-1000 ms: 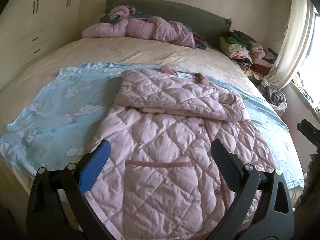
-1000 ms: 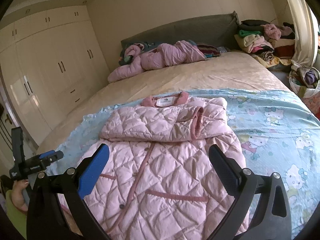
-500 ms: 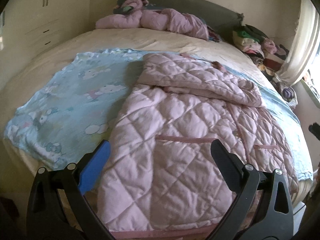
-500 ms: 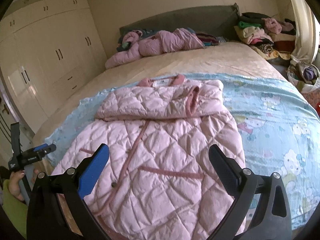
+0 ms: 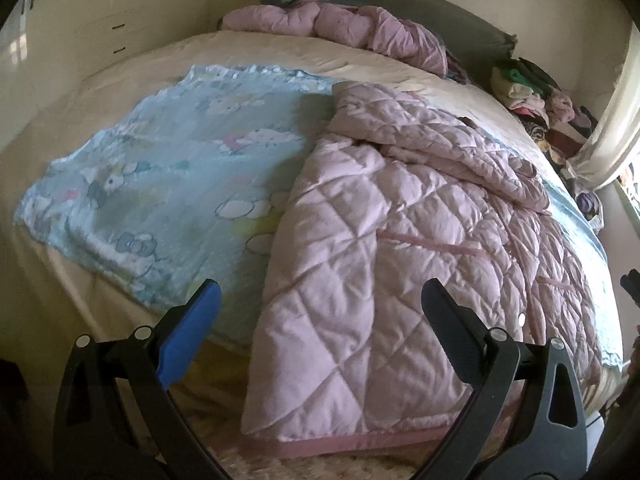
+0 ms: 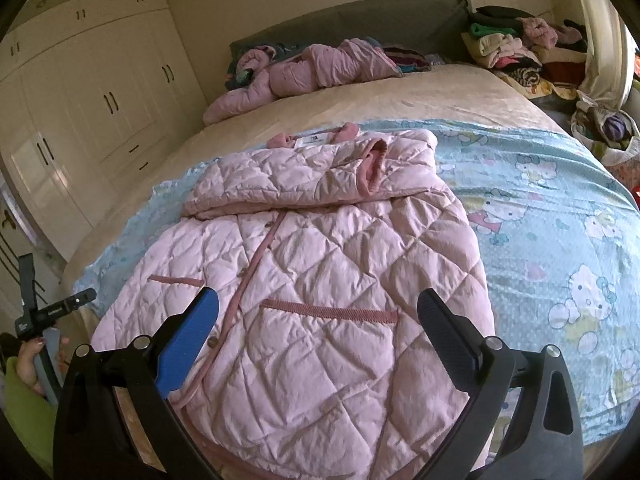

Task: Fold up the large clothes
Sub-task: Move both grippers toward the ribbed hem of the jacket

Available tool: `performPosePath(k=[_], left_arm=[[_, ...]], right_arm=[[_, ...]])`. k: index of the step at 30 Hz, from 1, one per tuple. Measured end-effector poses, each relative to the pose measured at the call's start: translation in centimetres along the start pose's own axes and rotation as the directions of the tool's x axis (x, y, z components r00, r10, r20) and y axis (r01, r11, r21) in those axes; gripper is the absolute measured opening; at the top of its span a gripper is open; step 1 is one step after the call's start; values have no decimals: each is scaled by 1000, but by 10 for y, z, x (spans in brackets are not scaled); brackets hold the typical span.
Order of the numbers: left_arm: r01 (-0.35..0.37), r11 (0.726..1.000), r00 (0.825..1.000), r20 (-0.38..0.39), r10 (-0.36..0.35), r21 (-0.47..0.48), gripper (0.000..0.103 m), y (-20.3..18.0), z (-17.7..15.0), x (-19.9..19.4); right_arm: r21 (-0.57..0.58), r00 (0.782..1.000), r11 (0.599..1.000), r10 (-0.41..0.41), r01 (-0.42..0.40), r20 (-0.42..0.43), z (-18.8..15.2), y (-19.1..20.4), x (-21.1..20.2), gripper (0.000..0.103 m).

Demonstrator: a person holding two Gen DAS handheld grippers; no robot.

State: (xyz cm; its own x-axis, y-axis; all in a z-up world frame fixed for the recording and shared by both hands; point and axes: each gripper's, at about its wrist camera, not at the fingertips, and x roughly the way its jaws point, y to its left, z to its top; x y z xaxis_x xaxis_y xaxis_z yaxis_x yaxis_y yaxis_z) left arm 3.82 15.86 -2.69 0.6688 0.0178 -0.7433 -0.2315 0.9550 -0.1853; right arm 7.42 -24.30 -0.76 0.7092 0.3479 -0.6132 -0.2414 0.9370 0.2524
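While both tools are spread wide with nothing in them, now's the time to line up the grab. The left tool (image 5: 320, 308) hovers above the bottom hem of the pink quilted coat (image 5: 384, 248), and the right tool (image 6: 318, 316) hangs over the lower front near the pocket trim. Neither looks to be touching fabric yet.

The coat lies face up on the blue cartoon blanket (image 6: 560, 248), which is spread over the bed (image 6: 400, 100). Its sleeves are already folded across the chest, so I'd guess the next fold brings the hem up toward the collar.

My tip: pinch the two hem corners, one per tool, and get the whole padded thickness between the fingers, not just the top layer. Lift both evenly so the puffy fill doesn't slide sideways, then lay the hem square over the sleeves.

Orientation-wise, the long axis runs from the foot edge of the bed toward the headboard. Collar and label point at the headboard, and the hem hangs a bit over the near edge.
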Motion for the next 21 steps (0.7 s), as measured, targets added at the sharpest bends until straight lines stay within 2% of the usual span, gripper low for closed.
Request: performPosePath(k=[6, 11, 13, 16, 21], left_arm=[[12, 999, 999, -32, -13, -45, 94, 22, -13, 6], [67, 996, 996, -62, -71, -66, 93, 30, -29, 13], [86, 994, 993, -72, -91, -73, 84, 30, -32, 16], [127, 988, 986, -101, -136, -89, 77, 32, -40, 25], [139, 983, 977, -145, -155, -117, 74, 34, -49, 40]], right_arm=[[-4, 1000, 1000, 2, -2, -6, -5, -1, 1, 99], [-9, 1000, 1000, 5, -5, -21, -10, -1, 3, 99], [-11, 1000, 1000, 1, -1, -30, -12, -2, 5, 99], [-8, 999, 1000, 1, -1, -41, -17, -3, 6, 99], [-5, 998, 1000, -7, 6, -61, -25, -8, 7, 99]])
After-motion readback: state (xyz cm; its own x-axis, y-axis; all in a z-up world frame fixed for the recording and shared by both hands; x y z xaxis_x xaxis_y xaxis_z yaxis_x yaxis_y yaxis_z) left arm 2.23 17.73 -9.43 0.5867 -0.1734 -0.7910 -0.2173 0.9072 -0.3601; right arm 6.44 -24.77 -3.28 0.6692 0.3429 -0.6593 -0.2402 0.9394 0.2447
